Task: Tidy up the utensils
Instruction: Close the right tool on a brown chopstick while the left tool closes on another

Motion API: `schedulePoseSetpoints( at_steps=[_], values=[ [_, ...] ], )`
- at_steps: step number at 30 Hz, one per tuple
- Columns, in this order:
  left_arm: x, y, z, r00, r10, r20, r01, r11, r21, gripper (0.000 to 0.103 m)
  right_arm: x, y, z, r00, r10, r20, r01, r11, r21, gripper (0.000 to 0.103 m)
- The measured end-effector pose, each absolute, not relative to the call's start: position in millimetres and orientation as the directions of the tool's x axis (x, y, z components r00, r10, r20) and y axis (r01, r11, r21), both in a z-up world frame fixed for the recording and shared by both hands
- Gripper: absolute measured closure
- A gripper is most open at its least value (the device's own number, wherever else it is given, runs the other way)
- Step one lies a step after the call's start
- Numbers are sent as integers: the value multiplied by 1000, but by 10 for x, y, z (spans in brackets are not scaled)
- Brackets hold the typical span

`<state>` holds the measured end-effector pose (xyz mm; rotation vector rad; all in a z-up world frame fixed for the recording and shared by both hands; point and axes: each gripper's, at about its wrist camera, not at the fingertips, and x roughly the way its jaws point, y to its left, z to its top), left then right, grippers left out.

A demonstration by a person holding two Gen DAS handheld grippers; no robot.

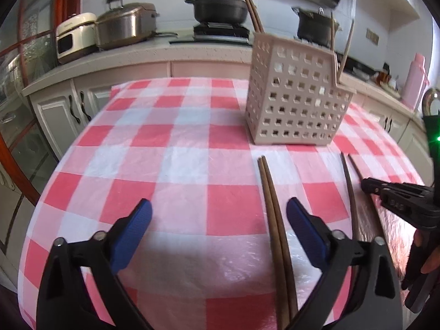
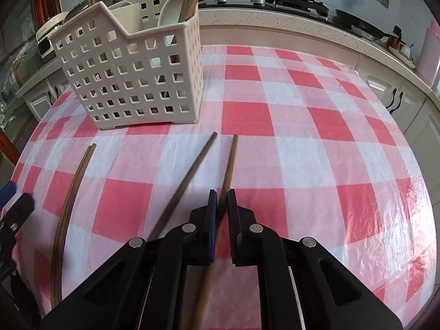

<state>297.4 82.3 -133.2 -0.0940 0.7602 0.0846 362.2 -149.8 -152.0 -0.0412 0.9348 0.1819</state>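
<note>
While the red-and-white checked plastic tablecloth [image 2: 302,143] covers the table, the beige perforated plastic utensil basket [image 2: 132,82] stands at its far side, already holding chopsticks, likely the destination. A brown wooden chopstick pair [image 1: 271,200] lies between the wide-spread left gripper [image 1: 218,217], unpinched. The right gripper [image 2: 221,214] has clamped one thin brown chopstick [image 2: 229,162], probably for lifting; its mate [image 2: 189,176] lies just beside.
</note>
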Motion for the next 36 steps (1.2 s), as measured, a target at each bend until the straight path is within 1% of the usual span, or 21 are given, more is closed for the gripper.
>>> schedulePoseSetpoints(
  at_steps=[1,6,9,12,18,21,25,29,30,32,33,36],
  values=[
    [3009,799,-1351,712,37,-701,-102,993,-51,18,3615,-1528,-1525,579,144,-803,-174,983,50,95],
    [3179,637,-1461,663,36,-748,-71,997,-15,28,3539,-1608,-1526,575,178,-798,-184,979,86,95],
    [3236,603,-1525,639,62,-767,-88,996,7,36,3525,-1634,-1526,575,193,-795,-193,976,97,95],
    [3248,641,-1533,634,45,-772,-97,995,-22,37,3518,-1652,-1530,575,205,-792,-201,974,106,95],
    [3319,650,-1570,617,65,-784,-96,995,7,37,3521,-1668,-1530,570,223,-791,-210,970,123,95],
    [3348,642,-1583,611,67,-789,-95,995,11,40,3527,-1676,-1526,562,231,-794,-213,968,131,95],
    [3400,614,-1570,604,56,-795,-76,997,12,49,3575,-1673,-1516,549,234,-802,-220,967,132,95],
    [3440,539,-1554,597,40,-801,-45,999,17,64,3647,-1633,-1510,544,216,-811,-224,969,107,95],
    [3447,521,-1550,596,34,-802,-36,999,16,66,3654,-1625,-1511,544,211,-812,-226,969,100,95],
    [3454,497,-1546,595,25,-804,-23,1000,14,74,3670,-1600,-1510,546,197,-814,-228,970,82,95],
    [3452,487,-1545,595,23,-803,-19,1000,14,76,3671,-1595,-1511,546,193,-815,-230,970,76,95],
    [3446,479,-1544,598,18,-801,-12,1000,14,91,3658,-1556,-1514,554,172,-814,-245,969,39,95]
  ],
)
